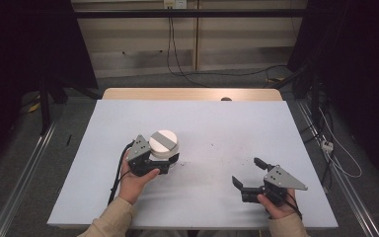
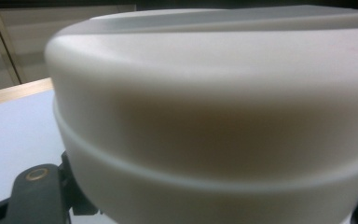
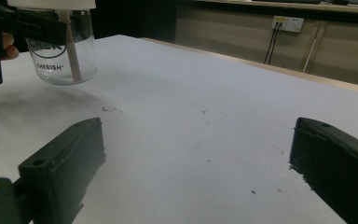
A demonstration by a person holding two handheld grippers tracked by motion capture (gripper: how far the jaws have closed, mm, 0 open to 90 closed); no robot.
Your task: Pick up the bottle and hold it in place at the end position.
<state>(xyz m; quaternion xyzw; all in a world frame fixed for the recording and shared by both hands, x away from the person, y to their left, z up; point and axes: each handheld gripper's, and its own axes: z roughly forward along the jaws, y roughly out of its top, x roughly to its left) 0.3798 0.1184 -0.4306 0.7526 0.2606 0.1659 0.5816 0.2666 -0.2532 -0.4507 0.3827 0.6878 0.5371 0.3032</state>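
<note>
A clear glass jar with a white lid that has a grey stripe across it is at the left middle of the table. My left gripper is shut on the jar just under the lid, and its black jaws cross the glass in the right gripper view. One finger shows beside the lid's white side, which is very close to the camera. The jar hangs a little above the table. My right gripper rests at the front right, open with nothing between its fingers.
The pale table top has small dark specks near its middle. A wooden edge runs along the far side. Cables and dark stands lie on the floor beyond.
</note>
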